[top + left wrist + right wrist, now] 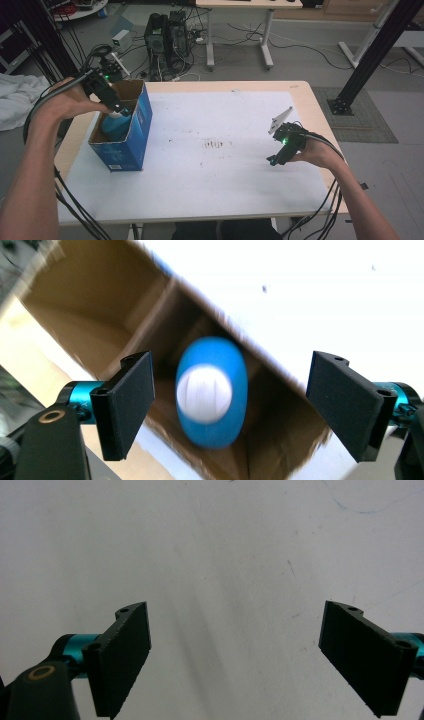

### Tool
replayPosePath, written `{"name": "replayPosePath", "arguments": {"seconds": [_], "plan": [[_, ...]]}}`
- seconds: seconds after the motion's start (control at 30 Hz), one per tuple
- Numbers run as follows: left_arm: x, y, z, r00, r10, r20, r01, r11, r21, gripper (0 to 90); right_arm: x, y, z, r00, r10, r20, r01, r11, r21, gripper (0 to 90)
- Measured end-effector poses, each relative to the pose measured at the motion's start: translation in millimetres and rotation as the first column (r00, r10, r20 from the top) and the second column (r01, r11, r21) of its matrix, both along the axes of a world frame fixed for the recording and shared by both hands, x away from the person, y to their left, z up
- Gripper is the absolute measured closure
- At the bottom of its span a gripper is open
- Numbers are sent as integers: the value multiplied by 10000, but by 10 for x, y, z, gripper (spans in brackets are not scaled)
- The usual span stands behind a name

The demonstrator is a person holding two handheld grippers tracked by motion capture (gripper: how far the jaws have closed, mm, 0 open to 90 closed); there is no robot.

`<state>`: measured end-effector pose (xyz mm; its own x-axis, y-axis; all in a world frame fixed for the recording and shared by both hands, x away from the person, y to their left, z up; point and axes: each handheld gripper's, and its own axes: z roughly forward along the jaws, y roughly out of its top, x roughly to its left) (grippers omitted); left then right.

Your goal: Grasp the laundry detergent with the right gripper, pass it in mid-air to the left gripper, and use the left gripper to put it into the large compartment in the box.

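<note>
High view
Table: the table (210,200) carried a white sheet with a brown smudge (214,144) near its middle.
Box: an open blue box (131,135) stood at the left side of the table, brown inside.
Bottle: a blue bottle (114,127) stood inside the box.
Left gripper: the left gripper (116,106) hung over the box's open top, just above the bottle.
Right gripper: the right gripper (274,160) hovered low over the right side of the sheet, well apart from the box.

Left gripper view
Jaws: spread wide, gripping nothing.
Bottle: the bottle (212,392), blurred, showed its white cap between the jaws but clear of both, down in the box (90,305).

Right gripper view
Jaws: spread wide, nothing between them.
Sheet: bare white sheet (225,555) lay beneath, with faint scuffs.
</note>
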<state>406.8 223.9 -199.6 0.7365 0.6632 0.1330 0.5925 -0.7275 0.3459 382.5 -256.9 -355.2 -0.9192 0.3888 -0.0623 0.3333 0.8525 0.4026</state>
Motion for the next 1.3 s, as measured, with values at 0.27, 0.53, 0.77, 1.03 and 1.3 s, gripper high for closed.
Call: {"name": "replayPosePath", "arguments": {"seconds": [0.27, 0.53, 0.77, 1.03, 1.3], "plan": [[-71, -631, 2, 9685, -2485, -139, 2488, 9682, 256, 172, -9, -8, 1, 9999, -155, -8, 155, 9999, -53, 125], [-70, -1156, -183, 9220, -3846, -442, 3864, 9212, 456, 172, -20, -1, 10, 9998, -181, 9, 181, 9998, -92, 125], [-10, -1544, -465, 8902, -4488, -780, 4536, 8890, 619, 172, 4, 23, 59, 9998, -136, 147, 138, 9999, -97, 125], [21, -1797, -854, 8830, -4586, -999, 4662, 8815, 744, 172, 13, 59, 121, 9992, -228, 334, 228, 9997, -2, 125], [-11, -1845, -1131, 8912, -4396, -1117, 4508, 8857, 1112, 172, 25, 48, 118, 9992, -298, 249, 300, 9995, -76, 125]]}}
